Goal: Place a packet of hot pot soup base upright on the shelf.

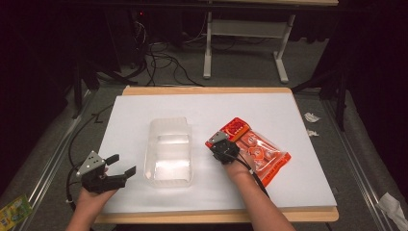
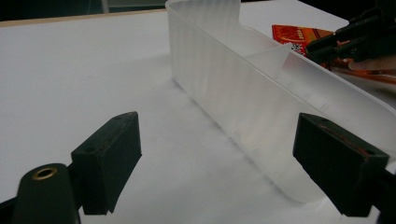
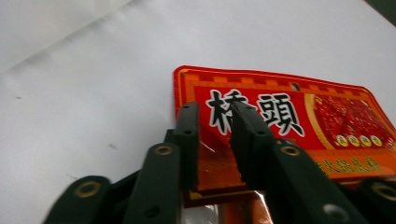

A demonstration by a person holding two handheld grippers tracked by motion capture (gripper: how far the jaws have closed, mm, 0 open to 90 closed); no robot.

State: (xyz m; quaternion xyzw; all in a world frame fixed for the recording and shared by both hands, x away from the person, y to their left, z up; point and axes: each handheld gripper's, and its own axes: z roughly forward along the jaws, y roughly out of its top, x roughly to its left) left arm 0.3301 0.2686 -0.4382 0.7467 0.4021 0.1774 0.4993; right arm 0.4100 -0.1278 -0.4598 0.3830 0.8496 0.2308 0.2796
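Observation:
An orange and red snack packet point(image 1: 257, 151) with black characters on its red header point(image 3: 280, 109) lies flat on the white tabletop, right of centre. My right gripper point(image 1: 222, 143) is at the packet's left edge. Its two jaws stand a narrow gap apart over the header, with orange packet surface showing between them. A clear plastic tub point(image 1: 169, 151) sits mid-table, empty, and its frosted side wall point(image 2: 243, 93) runs across the left gripper view. My left gripper point(image 1: 120, 166) hovers open at the front left, its wide-apart jaws pointing toward the tub.
The white board point(image 1: 144, 103) covers most of the wooden table. A yellow-green packet point(image 1: 13, 211) lies on the floor at the lower left. Crumpled white scraps point(image 1: 312, 117) lie off the table's right side. Cables and a desk frame point(image 1: 208, 43) are on the floor beyond.

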